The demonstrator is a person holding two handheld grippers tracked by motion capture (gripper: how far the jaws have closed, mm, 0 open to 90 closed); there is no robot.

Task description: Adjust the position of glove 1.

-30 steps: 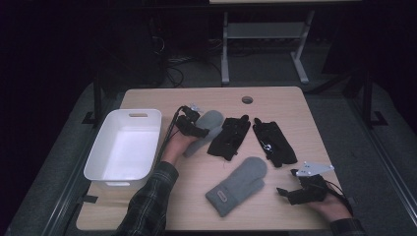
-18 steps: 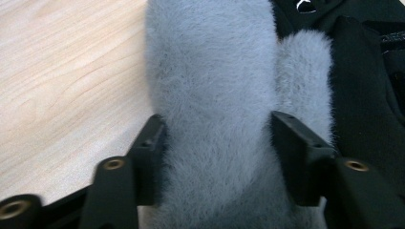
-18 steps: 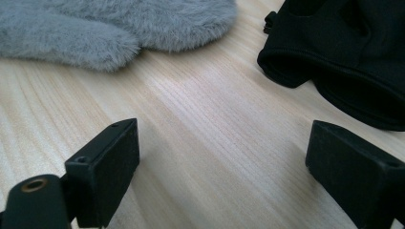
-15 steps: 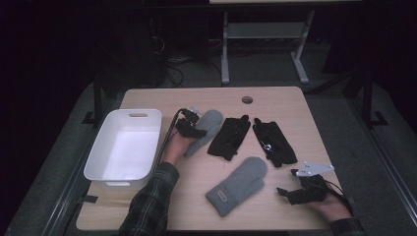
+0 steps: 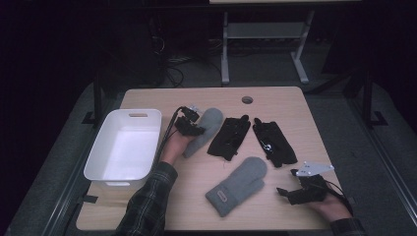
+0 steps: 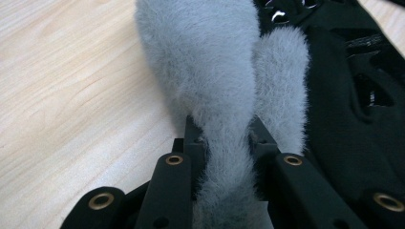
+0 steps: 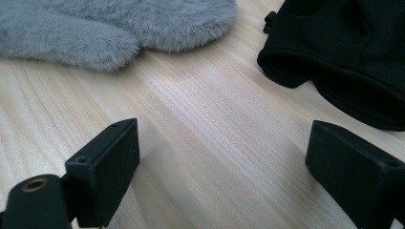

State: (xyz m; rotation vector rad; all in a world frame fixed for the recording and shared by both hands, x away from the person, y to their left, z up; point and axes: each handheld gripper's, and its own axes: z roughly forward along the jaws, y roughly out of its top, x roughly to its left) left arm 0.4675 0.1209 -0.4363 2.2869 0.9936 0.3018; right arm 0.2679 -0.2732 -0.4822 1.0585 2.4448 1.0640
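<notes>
Pale wood table (image 5: 295, 105) with a cable hole near the far edge, dark carpet all around, and a metal-legged desk frame behind it in a pretty dim room. The left gripper (image 5: 189, 124) has just been closing its jaws and now they're clamped on the fuzzy grey mitten (image 6: 210, 71), which lies mid-table just beside the white bin (image 5: 125, 150) and next to a black glove (image 5: 230, 136). The right gripper (image 7: 222, 157) sits spread wide over bare wood, holding nothing.

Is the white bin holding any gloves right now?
No, the white bin shows a bare white floor, and the gloves all lie on the table.
</notes>
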